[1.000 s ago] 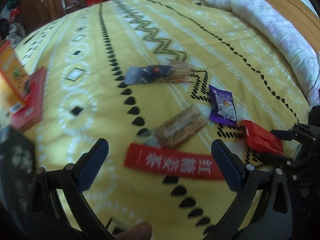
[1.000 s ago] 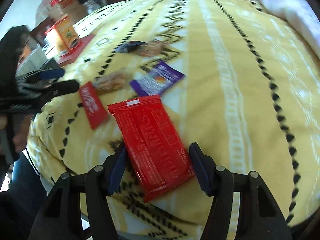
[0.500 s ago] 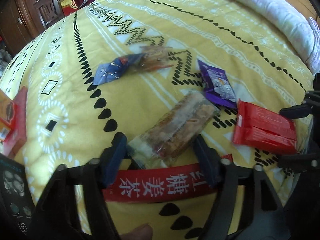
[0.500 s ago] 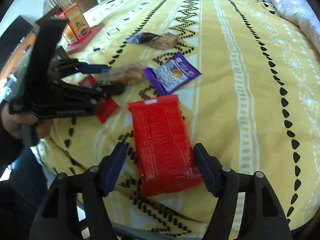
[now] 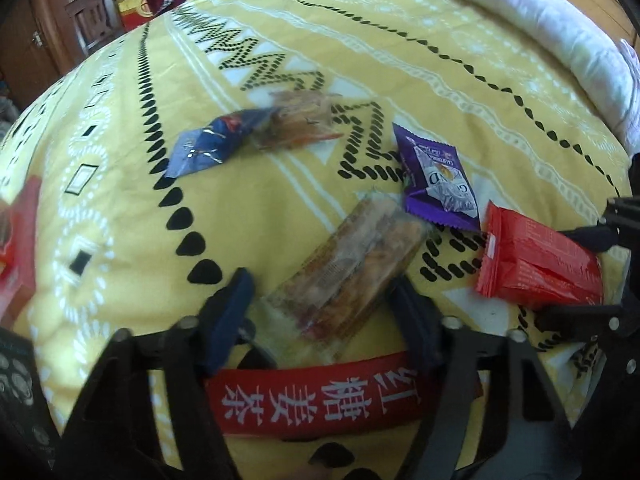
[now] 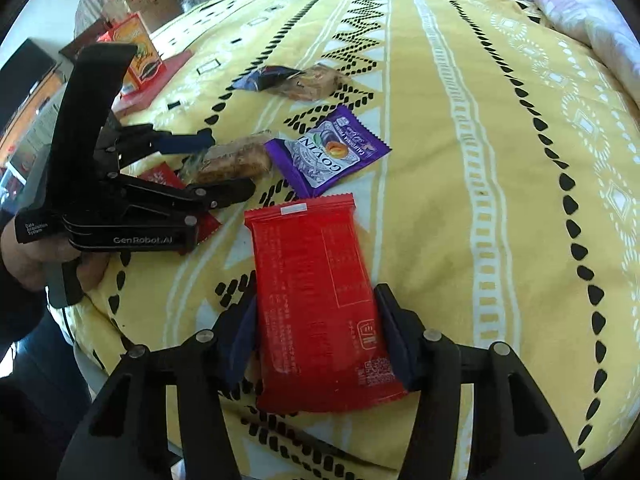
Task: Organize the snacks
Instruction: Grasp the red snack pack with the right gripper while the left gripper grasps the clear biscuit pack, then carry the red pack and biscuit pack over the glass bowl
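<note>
A clear-wrapped brown snack bar (image 5: 352, 264) (image 6: 236, 160) lies slantwise on the yellow bedspread (image 5: 280, 208). My left gripper (image 5: 320, 312) (image 6: 224, 164) straddles its near end and its jaws are closing, the pads close beside the wrapper. A long red sachet with white characters (image 5: 320, 400) lies under that gripper. My right gripper (image 6: 316, 320) (image 5: 576, 276) is closing on a flat red packet (image 6: 312, 300) (image 5: 536, 264), with both pads against its long edges. The packet lies flat on the bed.
A purple packet (image 5: 436, 180) (image 6: 328, 152) lies between bar and red packet. Farther off are a blue wrapper (image 5: 208, 148) and a clear orange snack (image 5: 300, 120). An orange box (image 6: 140, 56) and red box (image 5: 16, 240) sit left. A white duvet (image 5: 540, 32) lines the right.
My left gripper moved forward and down past the red sachet to straddle the snack bar, its jaws narrowing from wide. My right jaws widened, then narrowed onto the red packet.
</note>
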A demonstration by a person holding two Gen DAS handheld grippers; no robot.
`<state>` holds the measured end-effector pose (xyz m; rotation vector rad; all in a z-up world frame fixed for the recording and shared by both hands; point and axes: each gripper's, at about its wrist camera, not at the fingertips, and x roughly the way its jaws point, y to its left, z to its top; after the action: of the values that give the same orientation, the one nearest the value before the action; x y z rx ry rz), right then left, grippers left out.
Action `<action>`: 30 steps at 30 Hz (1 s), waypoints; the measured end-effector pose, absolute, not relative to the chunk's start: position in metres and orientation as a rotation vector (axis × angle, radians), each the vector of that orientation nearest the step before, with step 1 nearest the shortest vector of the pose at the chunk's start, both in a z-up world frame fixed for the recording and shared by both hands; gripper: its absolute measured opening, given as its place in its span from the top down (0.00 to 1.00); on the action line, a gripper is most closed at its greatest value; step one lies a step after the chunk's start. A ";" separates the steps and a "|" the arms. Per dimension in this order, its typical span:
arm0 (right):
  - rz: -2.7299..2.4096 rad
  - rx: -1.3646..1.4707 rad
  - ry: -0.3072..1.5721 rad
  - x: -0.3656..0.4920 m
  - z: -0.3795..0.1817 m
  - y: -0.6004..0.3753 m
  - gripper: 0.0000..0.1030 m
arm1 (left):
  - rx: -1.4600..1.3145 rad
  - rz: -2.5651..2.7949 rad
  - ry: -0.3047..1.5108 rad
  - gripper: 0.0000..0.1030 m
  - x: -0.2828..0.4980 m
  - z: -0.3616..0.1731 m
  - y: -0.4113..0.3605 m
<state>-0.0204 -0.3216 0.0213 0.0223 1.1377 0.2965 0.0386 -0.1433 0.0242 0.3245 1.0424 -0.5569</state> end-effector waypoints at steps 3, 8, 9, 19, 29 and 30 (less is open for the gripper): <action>0.289 0.050 1.117 -0.026 0.025 -0.325 0.44 | 0.300 -0.540 1.041 0.47 0.032 0.030 -0.140; 0.288 0.075 1.078 -0.034 0.038 -0.326 0.45 | 0.230 -0.488 1.005 0.51 0.026 0.050 -0.126; 0.289 0.078 1.073 -0.035 0.041 -0.326 0.45 | 0.215 -0.473 0.993 0.51 0.025 0.056 -0.123; 0.275 0.063 0.990 -0.045 0.071 -0.317 0.46 | 0.115 -0.369 0.856 0.52 0.011 0.116 -0.082; 0.287 0.042 0.970 -0.047 0.085 -0.305 0.46 | 0.138 -0.389 0.860 0.50 0.000 0.121 -0.060; 0.290 0.050 0.980 -0.048 0.081 -0.304 0.46 | 0.135 -0.410 0.900 0.50 -0.001 0.110 -0.058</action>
<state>-0.0476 -0.3040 0.0807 0.0498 0.9804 0.2901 -0.0011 -0.0581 0.1099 0.1346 0.9001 -0.4096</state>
